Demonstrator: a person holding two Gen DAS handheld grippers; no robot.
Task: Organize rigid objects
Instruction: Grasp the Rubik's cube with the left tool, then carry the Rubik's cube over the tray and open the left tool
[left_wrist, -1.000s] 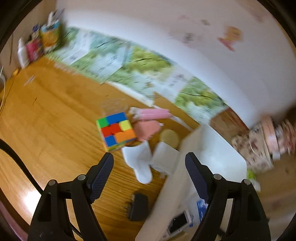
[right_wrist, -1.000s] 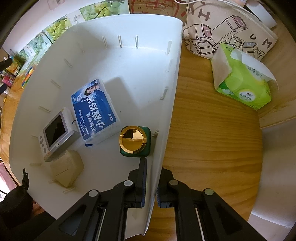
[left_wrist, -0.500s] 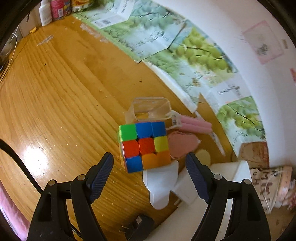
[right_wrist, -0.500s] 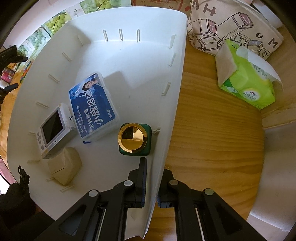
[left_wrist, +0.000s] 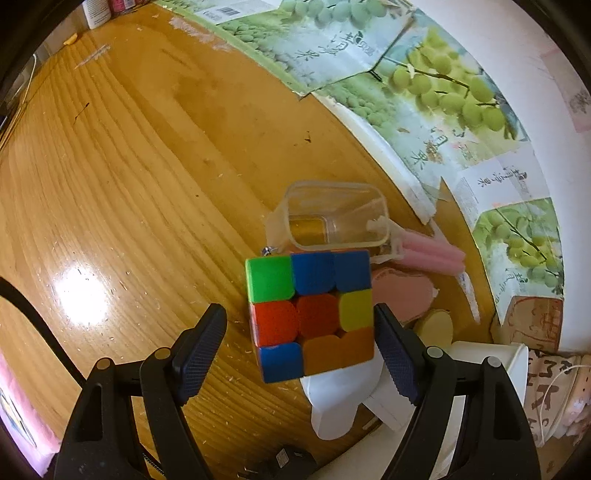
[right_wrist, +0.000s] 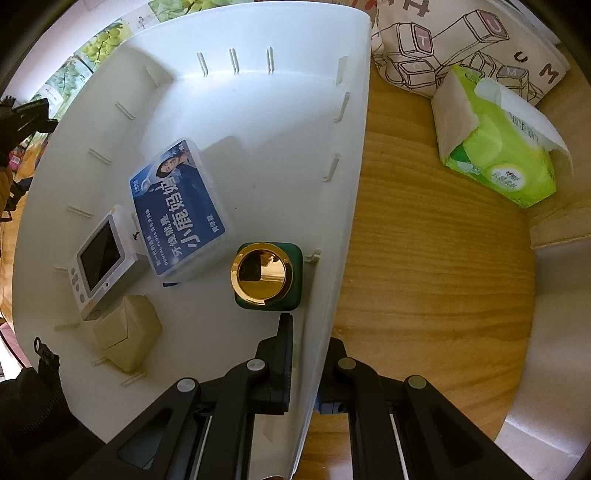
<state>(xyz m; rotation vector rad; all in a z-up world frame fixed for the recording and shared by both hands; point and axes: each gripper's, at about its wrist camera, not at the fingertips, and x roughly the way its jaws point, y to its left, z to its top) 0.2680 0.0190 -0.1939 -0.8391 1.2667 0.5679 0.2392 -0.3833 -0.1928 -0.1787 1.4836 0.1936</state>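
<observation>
So the white bin (right_wrist: 354, 155) is already loaded with a blue floss box (right_wrist: 177, 210), a small camera (right_wrist: 103, 258), a tan block (right_wrist: 127, 332) and a green jar with a gold lid (right_wrist: 266, 277); its side wall is pinched by the closed right gripper (right_wrist: 304, 362) at about 6 o'clock. Plenty is left out on the wooden table (left_wrist: 129, 166); the puzzle cube (left_wrist: 310, 314) is framed by the wide-open left gripper (left_wrist: 301, 350), pads not seen pressing yet; a clear tub (left_wrist: 336, 214) sits at the cube's 12 o'clock, pink bits at 2 o'clock. Roughly halfway, judged loosely.
</observation>
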